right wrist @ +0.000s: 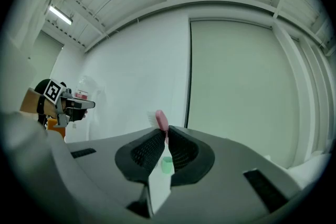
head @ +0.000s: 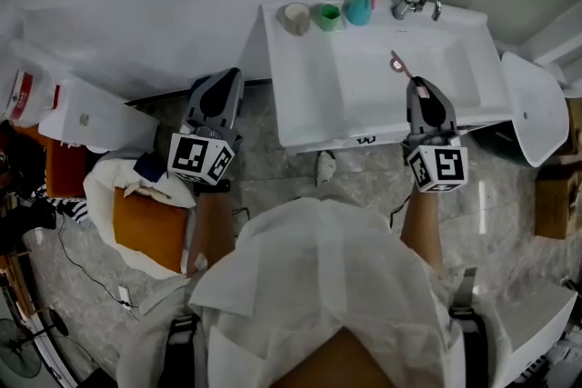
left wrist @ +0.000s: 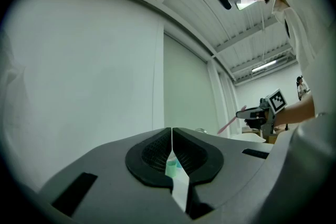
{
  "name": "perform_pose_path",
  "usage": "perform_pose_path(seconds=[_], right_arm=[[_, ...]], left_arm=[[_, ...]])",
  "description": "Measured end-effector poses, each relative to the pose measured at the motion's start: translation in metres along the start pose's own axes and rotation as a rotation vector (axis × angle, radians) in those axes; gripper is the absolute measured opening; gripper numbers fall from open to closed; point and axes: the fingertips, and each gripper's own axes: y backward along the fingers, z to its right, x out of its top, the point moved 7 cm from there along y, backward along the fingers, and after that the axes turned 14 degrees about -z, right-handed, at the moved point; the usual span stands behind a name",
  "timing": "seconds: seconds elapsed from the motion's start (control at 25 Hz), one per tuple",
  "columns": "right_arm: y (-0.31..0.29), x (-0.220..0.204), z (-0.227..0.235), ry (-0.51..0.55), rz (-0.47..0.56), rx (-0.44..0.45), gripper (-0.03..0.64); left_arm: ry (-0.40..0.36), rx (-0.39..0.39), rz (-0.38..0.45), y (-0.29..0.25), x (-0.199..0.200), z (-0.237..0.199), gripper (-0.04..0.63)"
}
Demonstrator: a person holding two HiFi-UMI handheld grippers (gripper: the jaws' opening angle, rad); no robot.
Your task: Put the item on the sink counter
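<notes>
**Head view.** The camera sits above the person's torso and faces steeply down. It covers the sink [head: 309, 104] at mid distance, the floor around it, and both grippers from above.

**Left gripper view.** The camera rides close behind the left gripper [left wrist: 171, 136], whose jaws fill the lower frame. It tilts upward toward a white wall [left wrist: 89, 76] and the ceiling [left wrist: 210, 13].

**Right gripper view.** The mounting is the same on the right gripper [right wrist: 166, 136], also tilted up at wall and ceiling.

**Shared coverage.** Each gripper view catches the other gripper near its frame edge. The pink toothbrush [head: 400, 64] appears in all three views. A green shape low in each jaw gap may be the green cup [head: 328, 16], but it is too small to confirm.
</notes>
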Motion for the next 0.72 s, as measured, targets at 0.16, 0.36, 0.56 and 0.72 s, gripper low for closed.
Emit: perform_pose_path(seconds=[0.16, 0.36, 0.56, 0.72], right_arm=[[-0.044, 0.024, 0.024, 0.038, 0.043, 0.042, 0.023], [-0.09, 0.045, 0.052, 0.066, 0.074, 0.09, 0.023], [-0.132, 0.052, 0.074, 0.075, 0.081, 0.143, 0.023], [-0.157, 0.055, 0.086, 0.084, 0.088, 0.181, 0.024]], left_arm=[[-0.016, 0.038, 0.011, -0.035, 0.019, -0.021, 0.02], [-0.032, 0.056, 0.028, -0.084, 0.037, -0.032, 0.02], [-0.034, 0.078, 0.029, -0.119, 0.046, -0.039, 0.02], [-0.027, 0.105, 0.026, -0.138, 0.047, -0.044, 0.02]])
